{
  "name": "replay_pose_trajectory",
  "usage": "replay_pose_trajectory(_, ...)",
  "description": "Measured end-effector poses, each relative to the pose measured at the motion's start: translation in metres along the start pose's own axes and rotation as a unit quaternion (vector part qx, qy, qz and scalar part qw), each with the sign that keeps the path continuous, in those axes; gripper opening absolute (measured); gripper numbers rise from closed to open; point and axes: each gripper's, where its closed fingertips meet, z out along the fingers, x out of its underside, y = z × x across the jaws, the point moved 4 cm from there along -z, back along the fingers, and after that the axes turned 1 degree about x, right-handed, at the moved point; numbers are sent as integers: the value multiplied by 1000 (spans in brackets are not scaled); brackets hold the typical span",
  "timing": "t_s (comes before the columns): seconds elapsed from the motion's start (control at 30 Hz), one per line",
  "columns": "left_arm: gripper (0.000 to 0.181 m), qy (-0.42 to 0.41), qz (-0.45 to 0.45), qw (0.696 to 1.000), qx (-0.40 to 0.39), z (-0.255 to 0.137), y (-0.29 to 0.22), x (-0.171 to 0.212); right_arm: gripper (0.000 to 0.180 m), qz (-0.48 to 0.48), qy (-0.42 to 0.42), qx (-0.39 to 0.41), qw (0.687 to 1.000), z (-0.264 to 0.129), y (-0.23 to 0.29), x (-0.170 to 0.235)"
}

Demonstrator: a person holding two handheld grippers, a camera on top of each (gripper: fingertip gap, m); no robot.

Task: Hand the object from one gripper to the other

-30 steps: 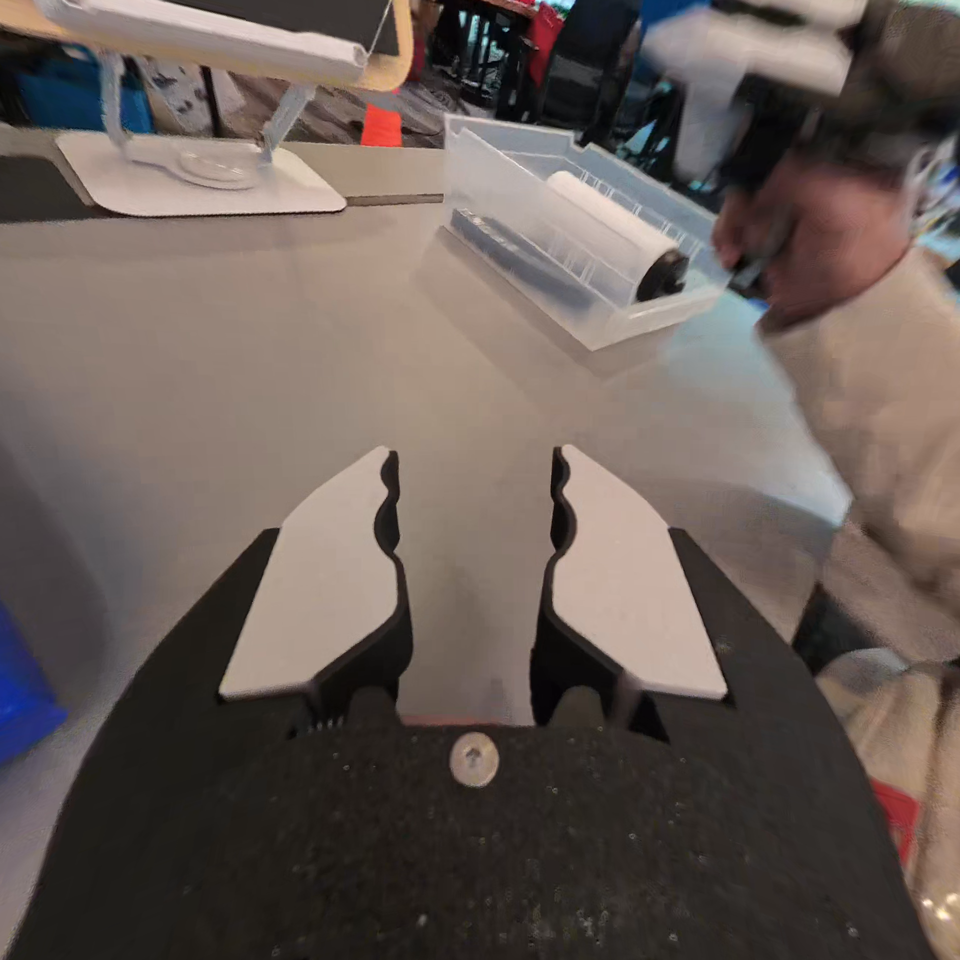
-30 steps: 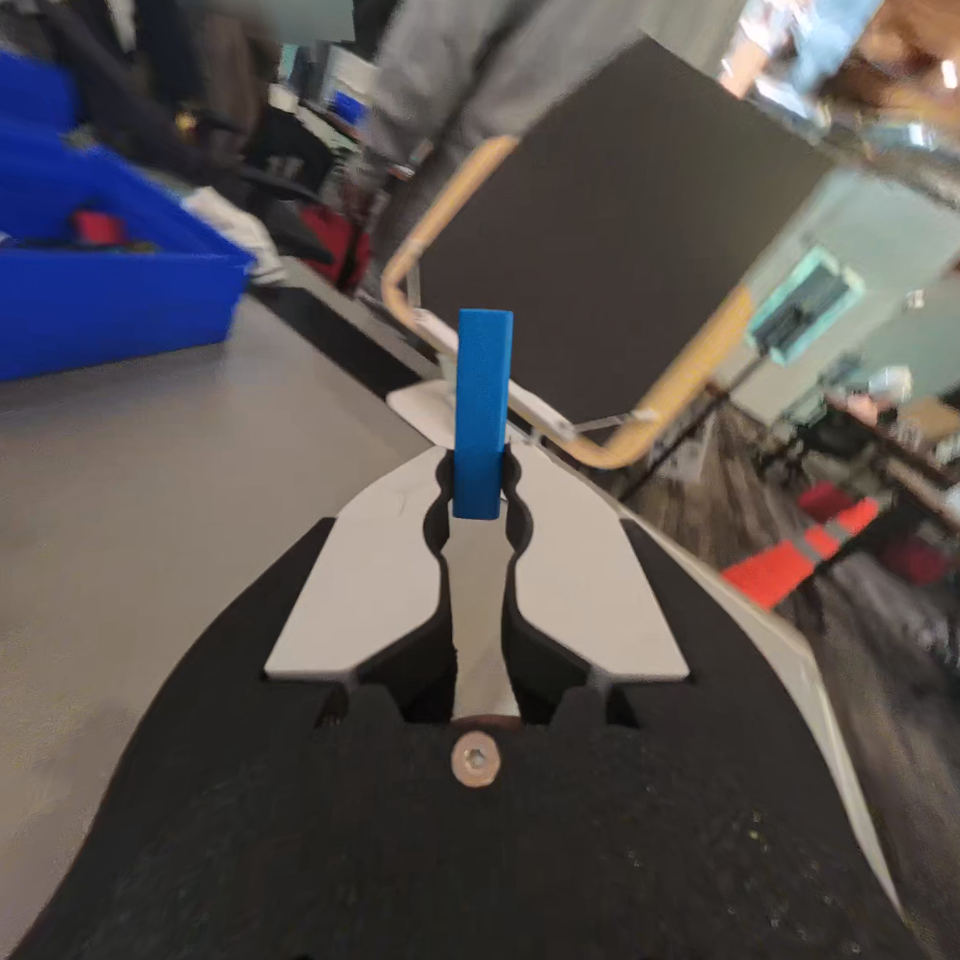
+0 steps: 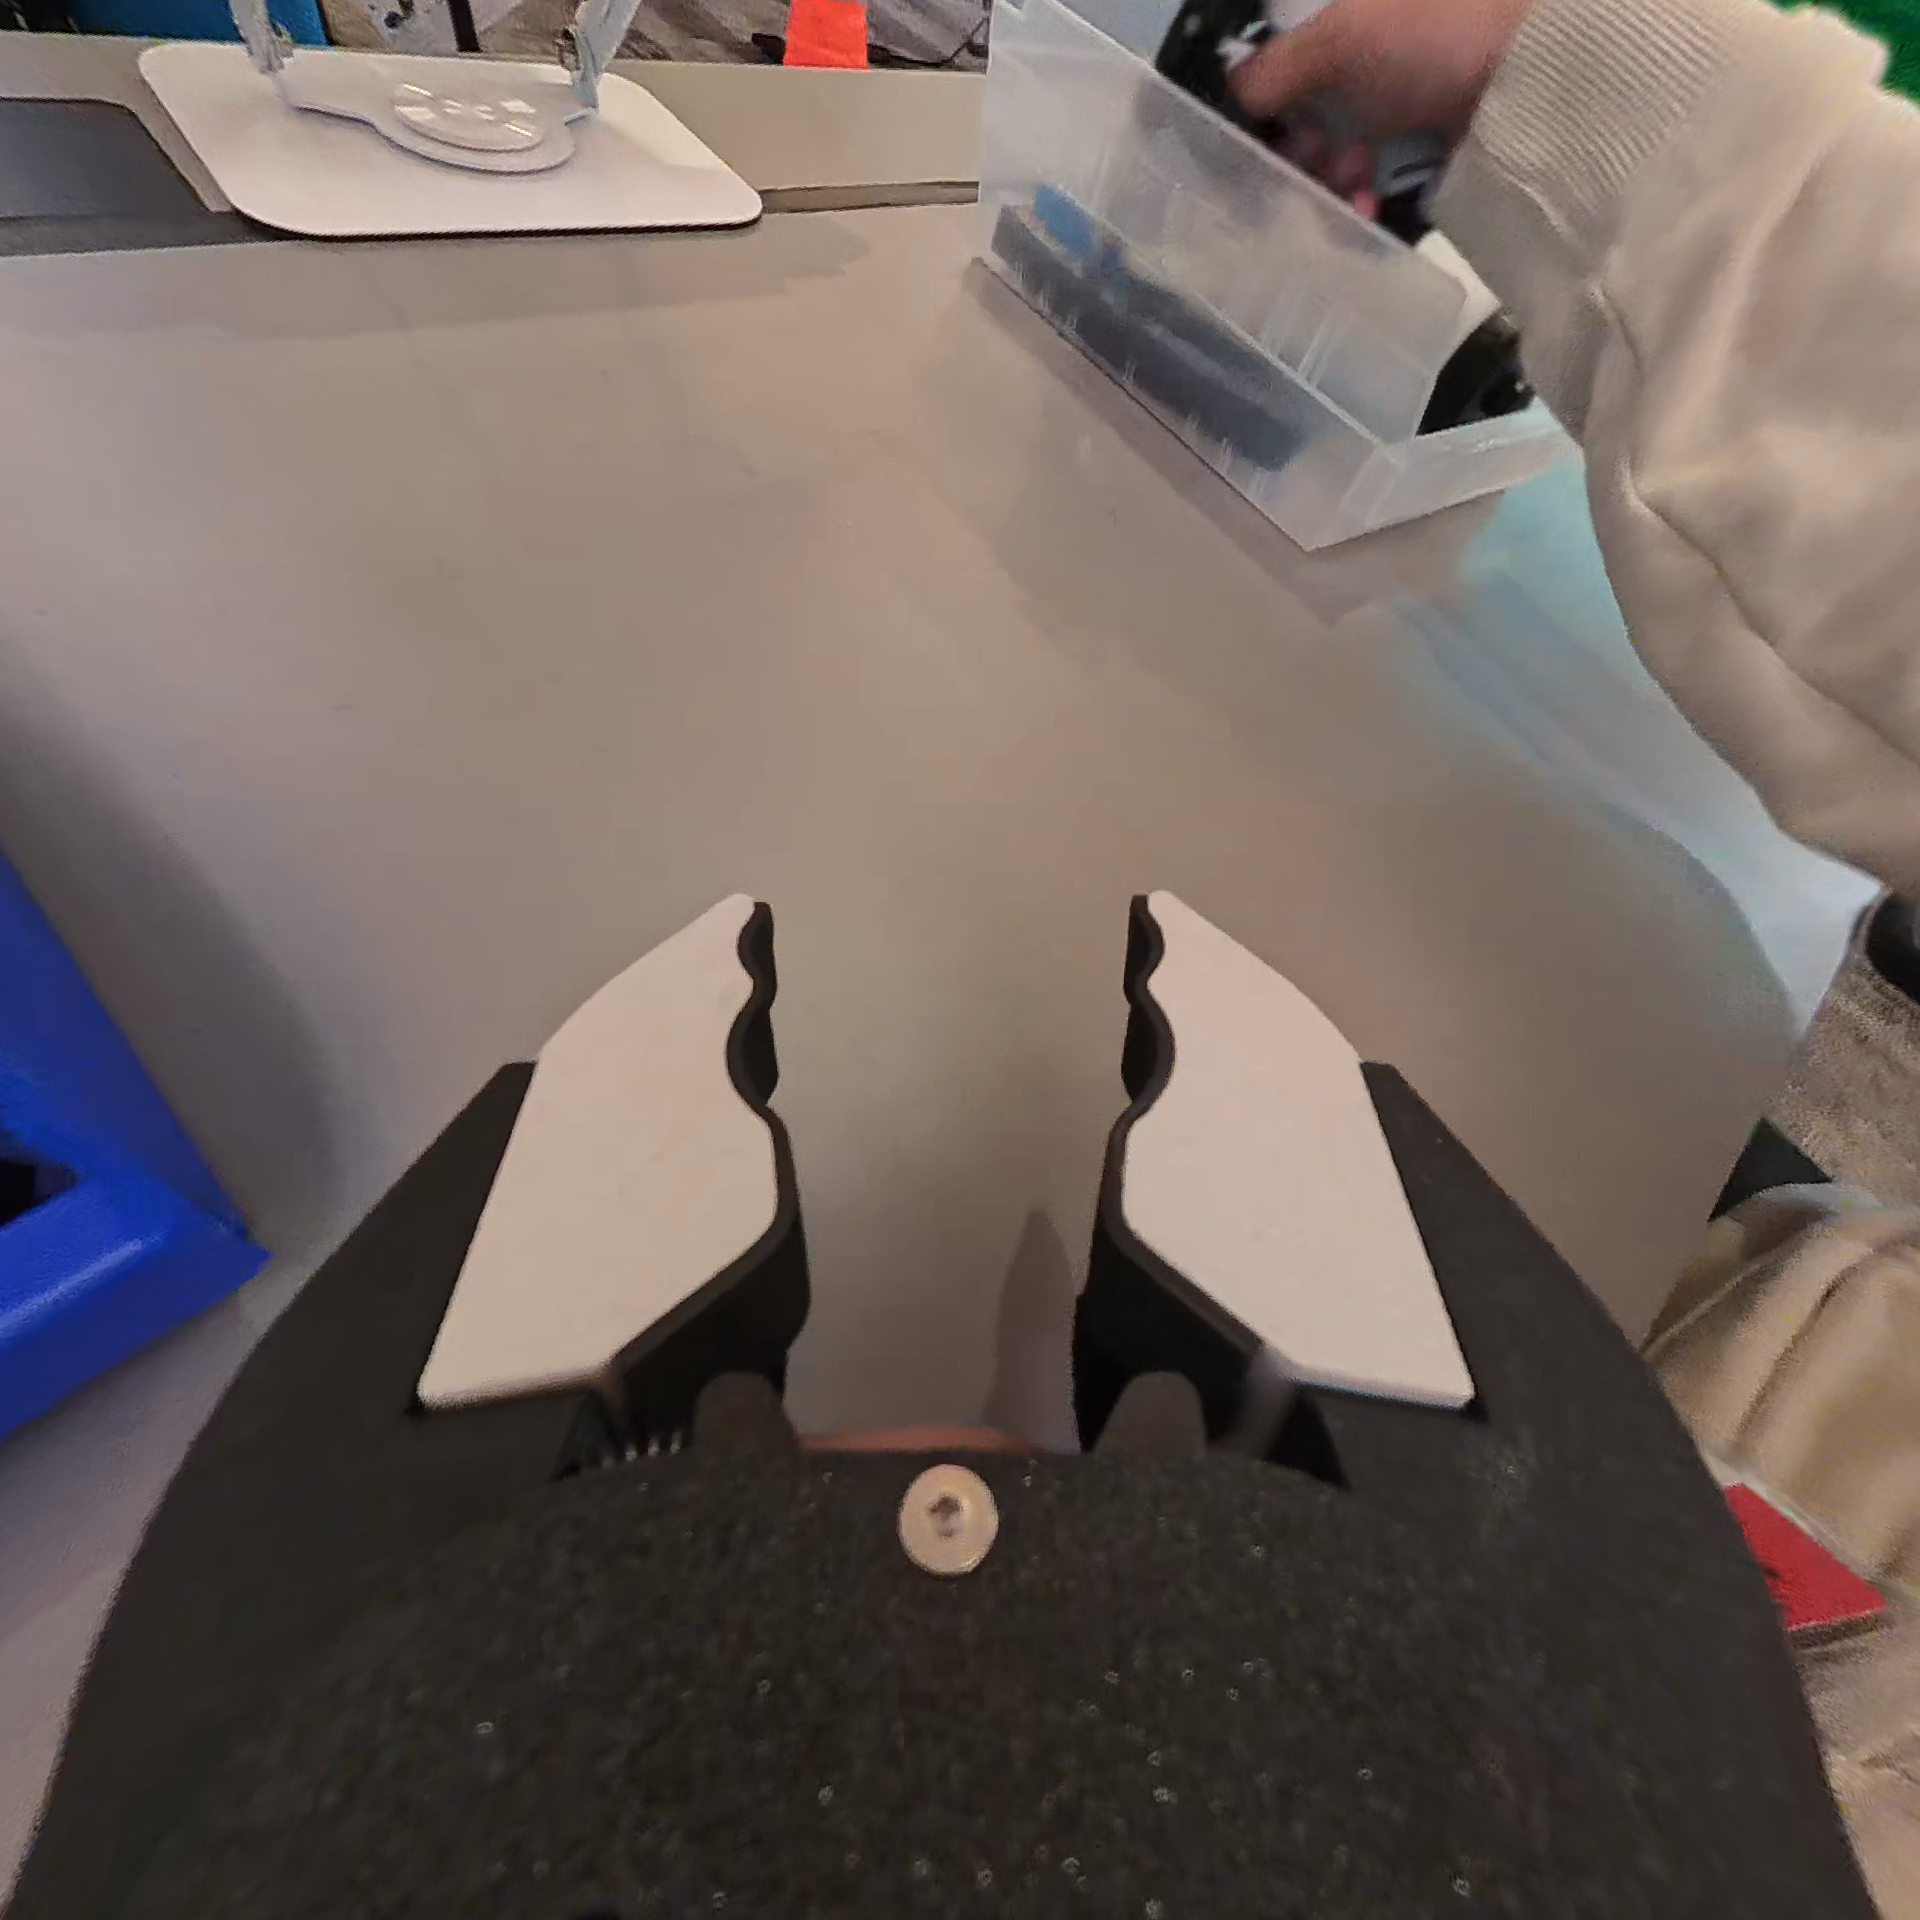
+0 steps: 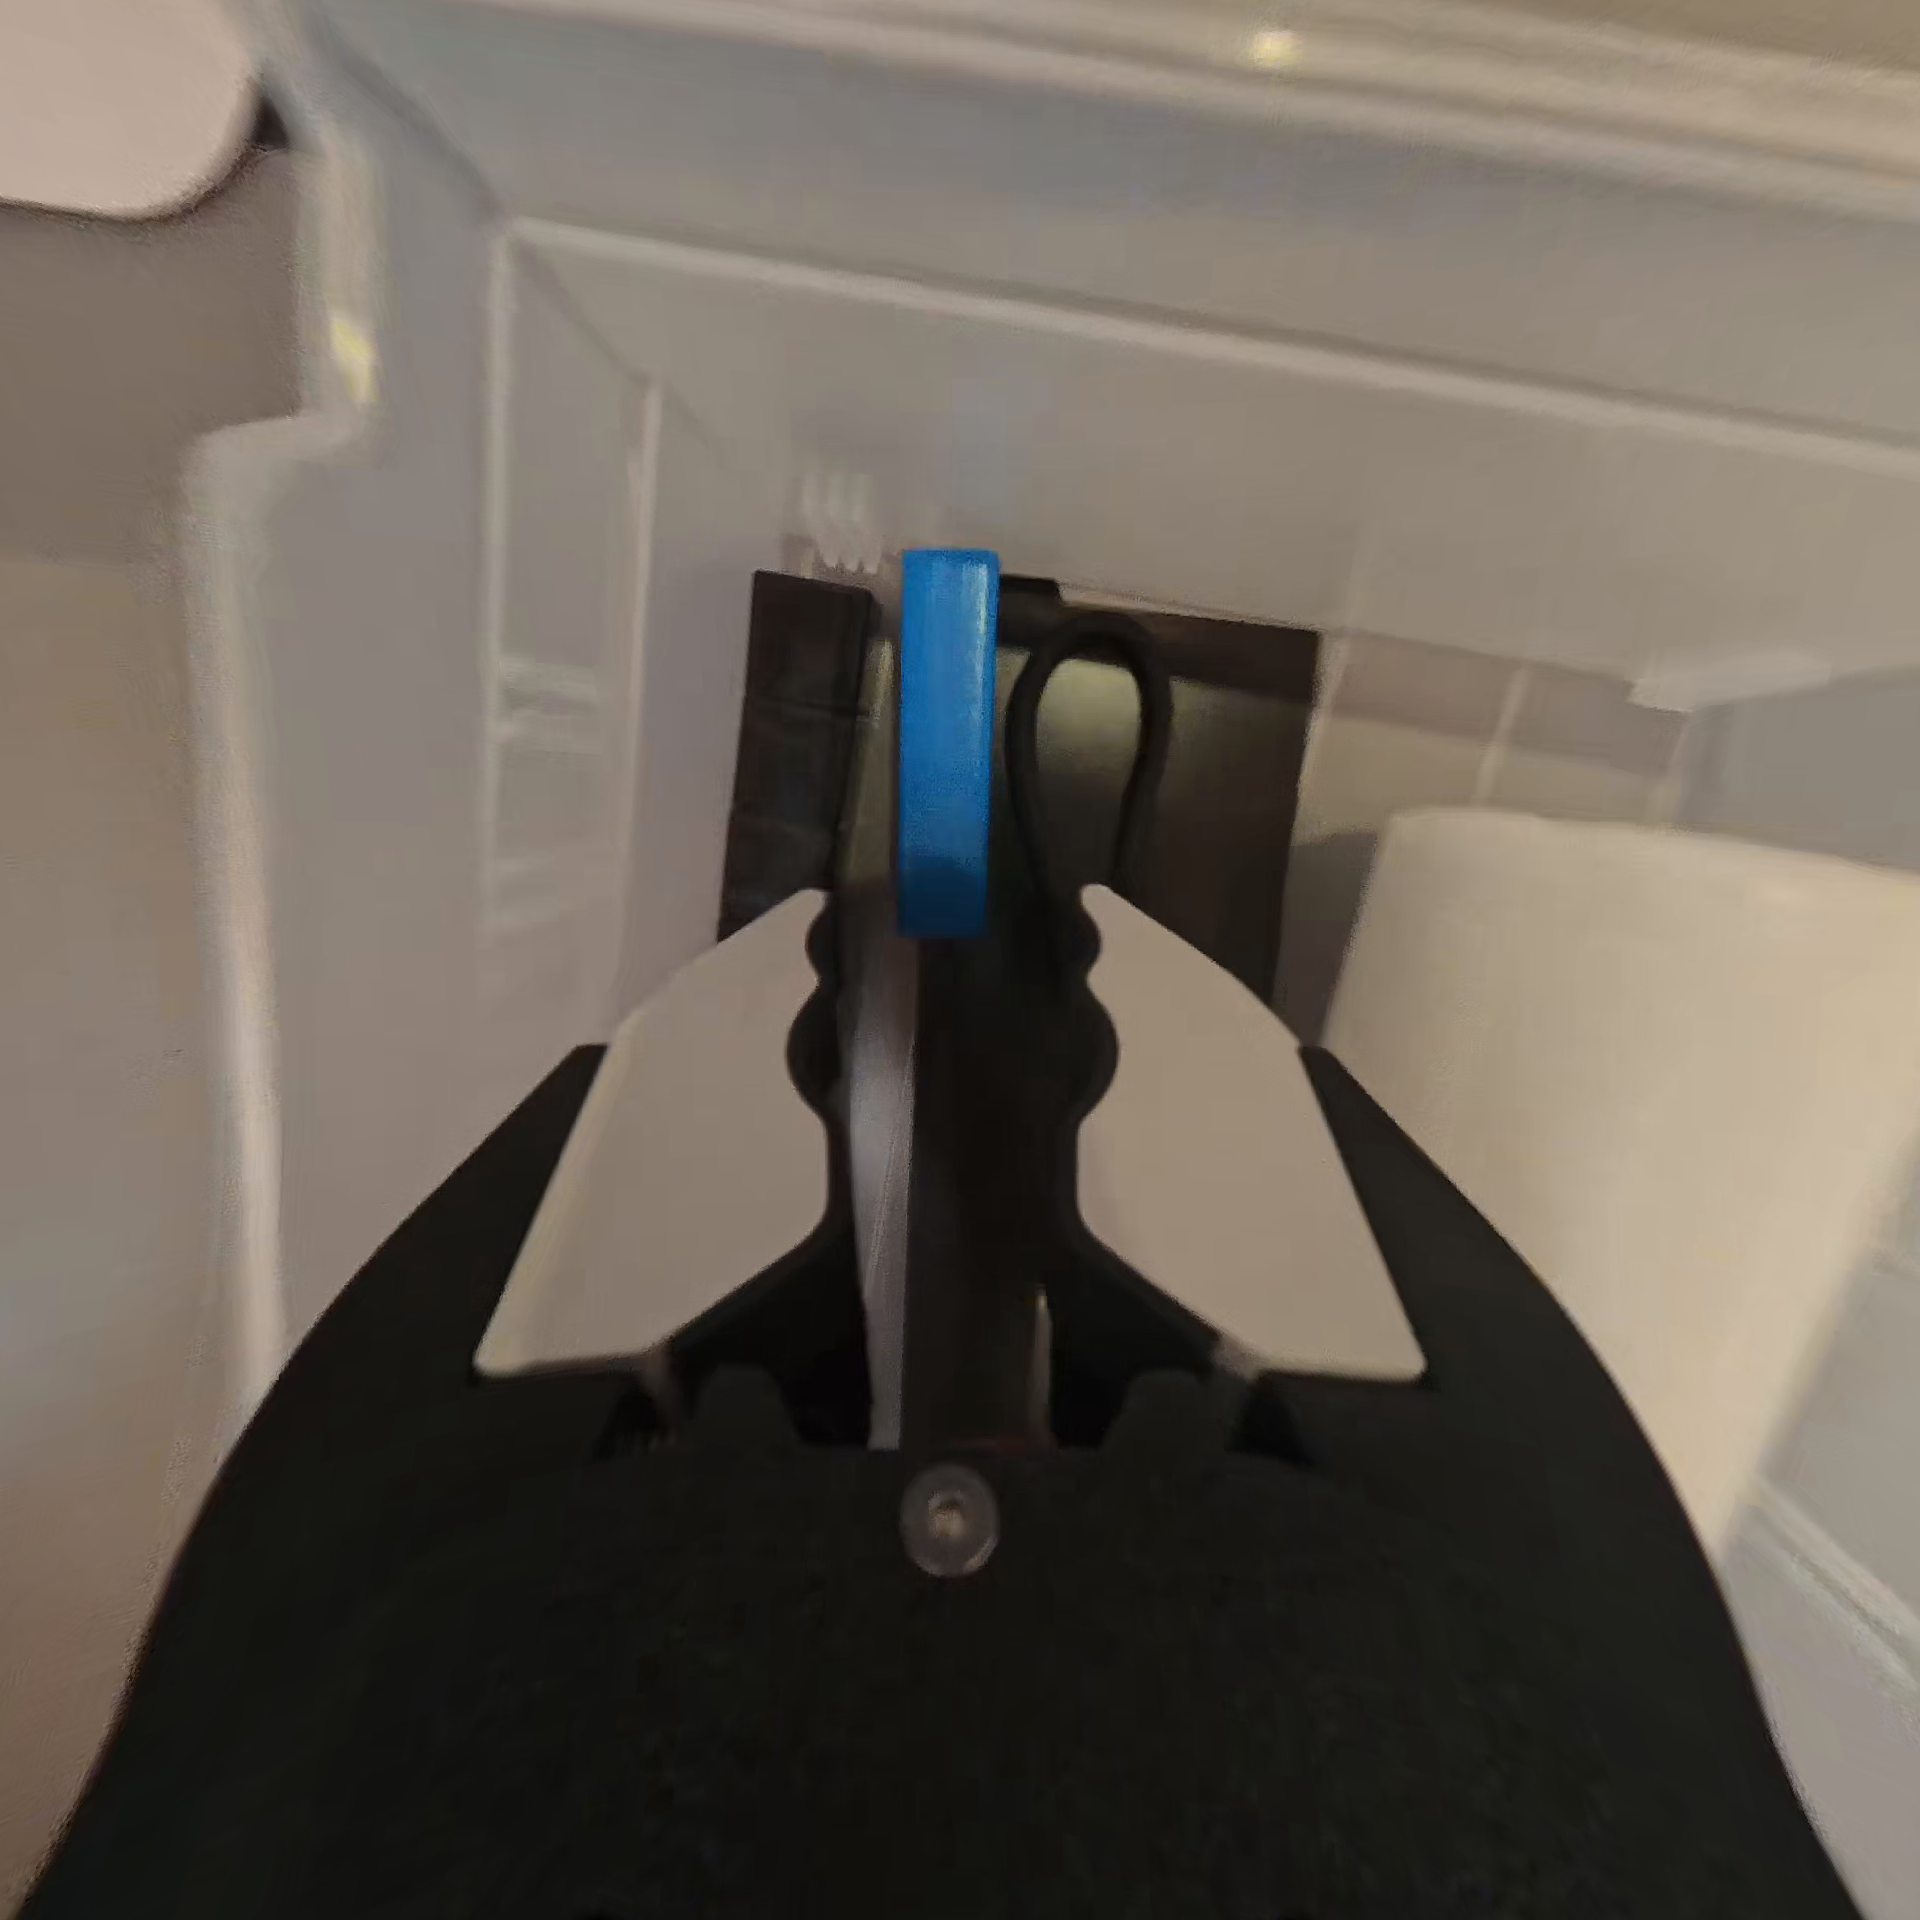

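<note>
In the right wrist view, the blue block (image 4: 943, 743) stands on end inside the clear plastic bin (image 4: 727, 312), just past my right gripper (image 4: 953, 906). The right jaws are apart, with gaps on both sides of the block. In the left wrist view, my left gripper (image 3: 951, 914) is open and empty over the grey table (image 3: 623, 623). The clear bin (image 3: 1299, 301) stands at the far right there, and a bit of blue (image 3: 1075, 223) shows through its wall. A person's hand (image 3: 1371, 62) and cream sleeve (image 3: 1714, 416) reach over the bin.
Inside the bin a white roll (image 4: 1610, 1091) lies to the right, with a black flat item and a black cord loop (image 4: 1091, 717) behind the block. A white stand base (image 3: 457, 156) is at the back left. A blue bin (image 3: 94, 1195) is at the left edge. Some 45 cm of space lies between my two pairs of fingers. To reach the white stand base (image 3: 457, 156) in a straight line is about 30 cm for my right fingers, about 45 cm for my left.
My right gripper has swung from over the table down into the clear bin and opened, letting go of the blue block. My left gripper stays open and has shifted slightly.
</note>
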Motion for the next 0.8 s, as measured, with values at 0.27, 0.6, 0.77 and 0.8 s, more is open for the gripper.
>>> replay_pose_trajectory(0.27,63,-17,-34,999,-1,-9,11,-2,43,-77,-393,-106,910,-158,63,72)
replay_pose_trajectory(0.6,60,-14,-11,1000,-25,-13,14,1,30,-111,-467,-200,854,-134,160,207)
replay_pose_trajectory(0.77,59,-18,-1,999,-34,-15,9,0,27,-187,-475,-189,839,-137,181,205)
replay_pose_trajectory(0.8,59,-21,6,999,-41,-15,10,0,27,-192,-472,-195,838,-135,185,205)
